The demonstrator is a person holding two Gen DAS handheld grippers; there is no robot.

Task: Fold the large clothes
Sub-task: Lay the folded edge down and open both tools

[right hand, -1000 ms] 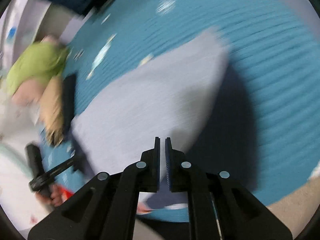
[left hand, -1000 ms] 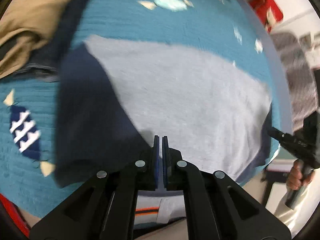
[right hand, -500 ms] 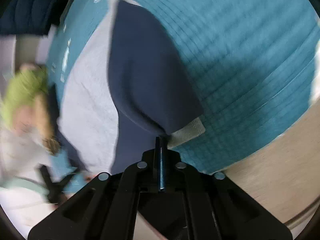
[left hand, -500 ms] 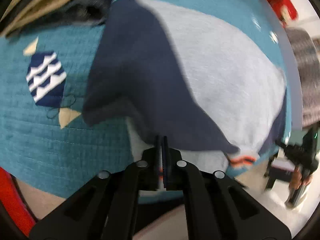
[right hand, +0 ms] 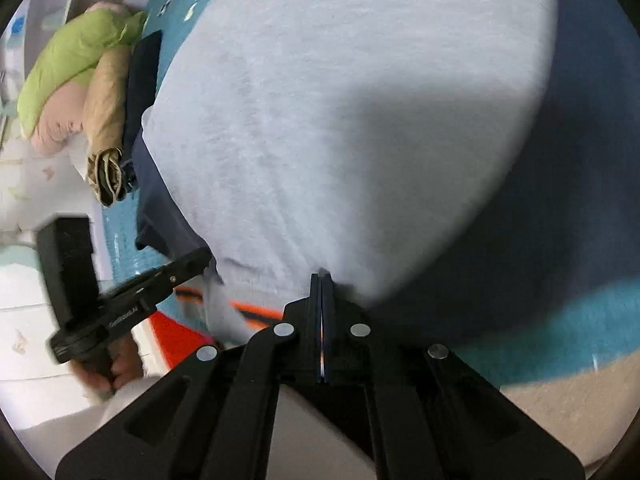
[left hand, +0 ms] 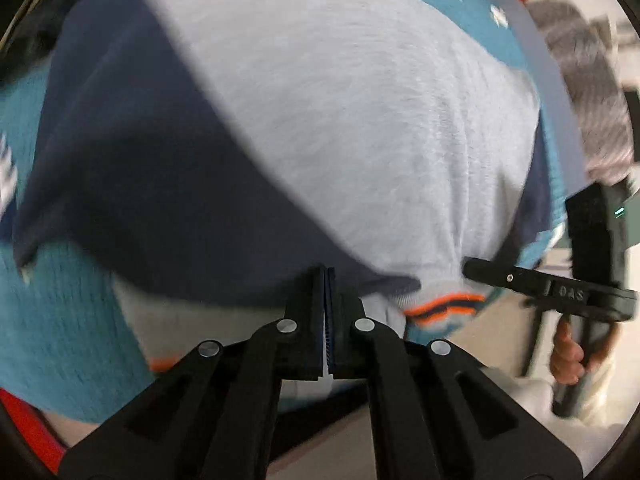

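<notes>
My left gripper is clamped on the near hem of the grey sweater, which spreads ahead of it over the teal blanket. My right gripper pinches the same hem, jaws together.

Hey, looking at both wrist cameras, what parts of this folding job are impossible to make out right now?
- Left wrist view: the sweatshirt is motion-blurred, so its folds are unclear.
- Left wrist view: the left tongs cover the hem they pinch.
- Right wrist view: the right tongs hide their own grip point.
- Right wrist view: the sweatshirt's top is cut off by the edge.
</notes>
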